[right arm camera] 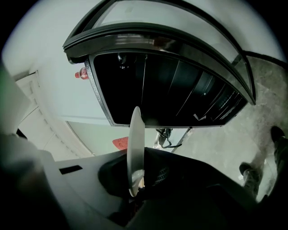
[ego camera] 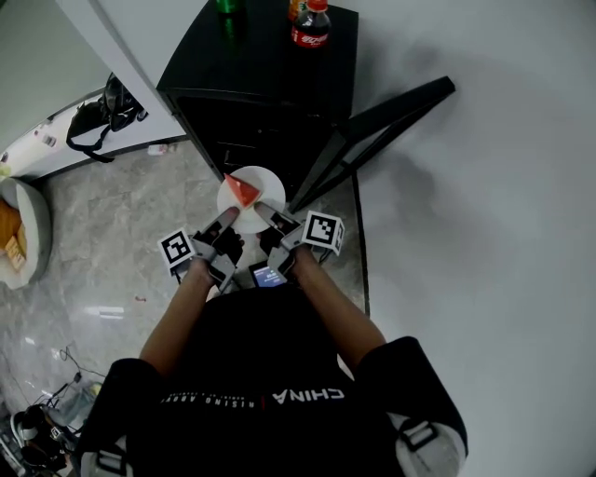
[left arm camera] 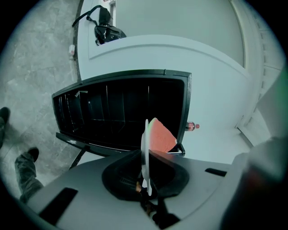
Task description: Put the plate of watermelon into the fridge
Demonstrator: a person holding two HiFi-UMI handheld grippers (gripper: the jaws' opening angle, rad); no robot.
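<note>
Two tools hold one white plate (ego camera: 267, 189) carrying one red watermelon wedge (ego camera: 245, 192). The left tool (ego camera: 226, 216) is clamped on the plate rim at about 7 o'clock, the right tool (ego camera: 264, 210) at about 5 o'clock, both closed on the rim. The plate is level in the air, just in front of one black fridge (ego camera: 265, 88) at 12 o'clock, whose door (ego camera: 372, 130) is swung open toward 2 o'clock. On the fridge top stand one cola bottle (ego camera: 311, 23) and one green bottle (ego camera: 228, 7).

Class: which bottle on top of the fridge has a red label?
The dark cola bottle, red-capped, at the right; the green bottle to its left shows none.
</note>
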